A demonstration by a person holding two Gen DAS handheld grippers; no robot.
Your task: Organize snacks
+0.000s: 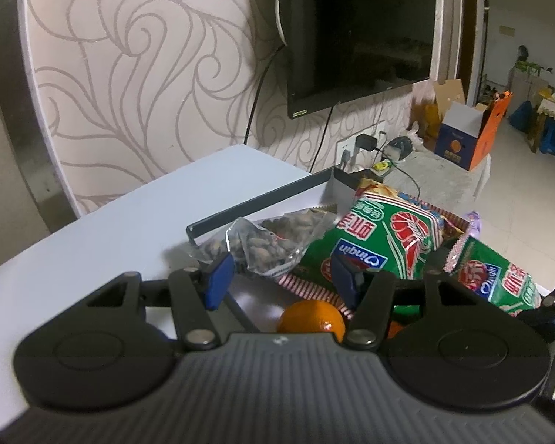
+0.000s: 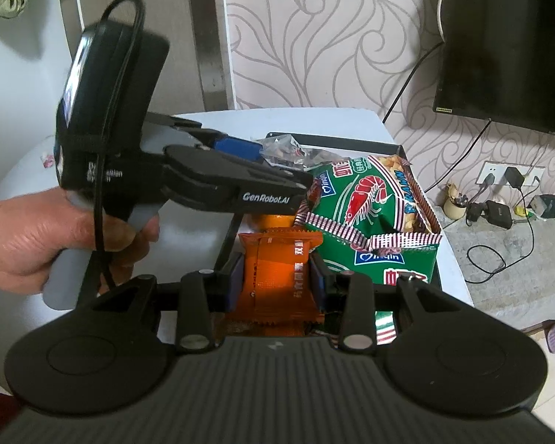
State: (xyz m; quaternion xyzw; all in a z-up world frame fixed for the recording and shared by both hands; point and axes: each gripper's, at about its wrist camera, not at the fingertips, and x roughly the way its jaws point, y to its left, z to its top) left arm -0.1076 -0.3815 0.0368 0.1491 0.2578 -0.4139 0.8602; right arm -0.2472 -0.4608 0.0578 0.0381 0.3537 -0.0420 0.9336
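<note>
A dark-rimmed tray (image 1: 259, 203) (image 2: 333, 141) on the white table holds the snacks. In it lie a clear bag of nuts (image 1: 273, 240), two green prawn-cracker bags (image 1: 384, 240) (image 2: 370, 192) and a tangerine (image 1: 310, 320). My left gripper (image 1: 281, 277) (image 2: 273, 164) hovers open over the tray's near side. The nut bag's corner lies by its left pad and the tangerine sits below the gap. My right gripper (image 2: 277, 277) is shut on an orange snack packet (image 2: 277, 259), above the tray's near edge. A hand (image 2: 37, 236) holds the left gripper's handle.
The white table (image 1: 92, 240) stretches left of the tray. A black TV (image 1: 359, 29) hangs on the patterned wall behind. A wall socket with chargers and cables (image 2: 510, 177) is at the right, and cardboard boxes (image 1: 470, 129) stand on the floor beyond.
</note>
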